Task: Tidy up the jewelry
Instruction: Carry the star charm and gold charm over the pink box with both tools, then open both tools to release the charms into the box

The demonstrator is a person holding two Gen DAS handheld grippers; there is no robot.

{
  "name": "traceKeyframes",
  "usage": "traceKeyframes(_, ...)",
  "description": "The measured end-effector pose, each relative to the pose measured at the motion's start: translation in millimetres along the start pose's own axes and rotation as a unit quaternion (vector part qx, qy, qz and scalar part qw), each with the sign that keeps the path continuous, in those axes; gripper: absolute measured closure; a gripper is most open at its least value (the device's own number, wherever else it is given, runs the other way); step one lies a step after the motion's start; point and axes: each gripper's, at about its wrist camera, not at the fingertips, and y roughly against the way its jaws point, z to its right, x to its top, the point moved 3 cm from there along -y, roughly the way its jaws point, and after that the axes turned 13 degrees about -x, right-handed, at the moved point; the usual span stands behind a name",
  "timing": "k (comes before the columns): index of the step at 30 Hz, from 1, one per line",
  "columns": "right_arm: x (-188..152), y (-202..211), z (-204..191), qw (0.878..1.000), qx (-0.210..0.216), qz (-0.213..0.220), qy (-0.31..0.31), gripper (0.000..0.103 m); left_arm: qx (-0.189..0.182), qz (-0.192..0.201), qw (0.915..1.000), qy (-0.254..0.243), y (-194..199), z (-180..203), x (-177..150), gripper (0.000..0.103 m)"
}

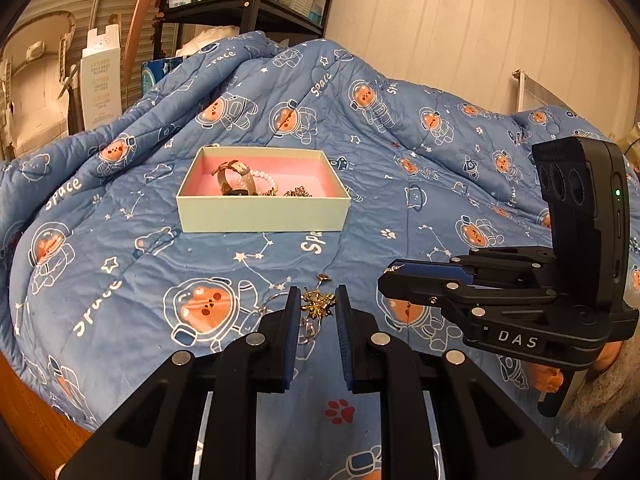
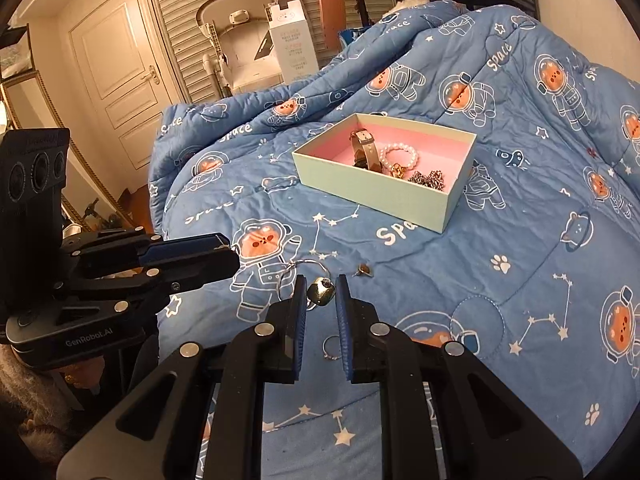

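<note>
A pale green box with a pink lining (image 1: 262, 214) (image 2: 372, 190) sits on the blue quilt. It holds a watch (image 1: 236, 178) (image 2: 364, 150), a pearl bracelet (image 2: 398, 156) and dark chain pieces (image 2: 428, 179). My left gripper (image 1: 318, 300) is open, its jaws on either side of a gold chain tangle (image 1: 318, 304) on the quilt. My right gripper (image 2: 320, 292) is open around a gold heart pendant (image 2: 322, 291). A silver ring (image 2: 331, 347), a thin hoop (image 2: 308, 268) and a small stud (image 2: 364, 270) (image 1: 323, 279) lie loose nearby.
The blue space-print quilt (image 1: 400, 208) (image 2: 520, 240) covers a bed and bunches up behind the box. A black shelf (image 1: 248, 0), a white carton (image 1: 100, 80) and a door (image 2: 116, 76) stand beyond. Each gripper shows from the side in the other's view.
</note>
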Motion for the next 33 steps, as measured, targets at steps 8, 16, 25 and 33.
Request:
traceKeyframes(8,32,-15,6,1.0,-0.007,0.013,0.011,0.088,0.004,0.013,0.9998,-0.012,-10,-15,27,0.086)
traceKeyframes(16,69,-48,23,1.0,-0.021,0.009,0.0,0.088,0.003,0.012,0.9999,0.009,-37,-48,60,0.086)
traceKeyframes(25,96,-79,41,0.999,-0.045,0.006,-0.008,0.088,0.016,0.006,0.9997,0.016,-60,-77,86,0.086)
traceKeyframes(33,111,-104,46,0.998,-0.055,-0.009,0.0,0.088,0.02,-0.011,0.9994,0.024,-83,-94,98,0.086)
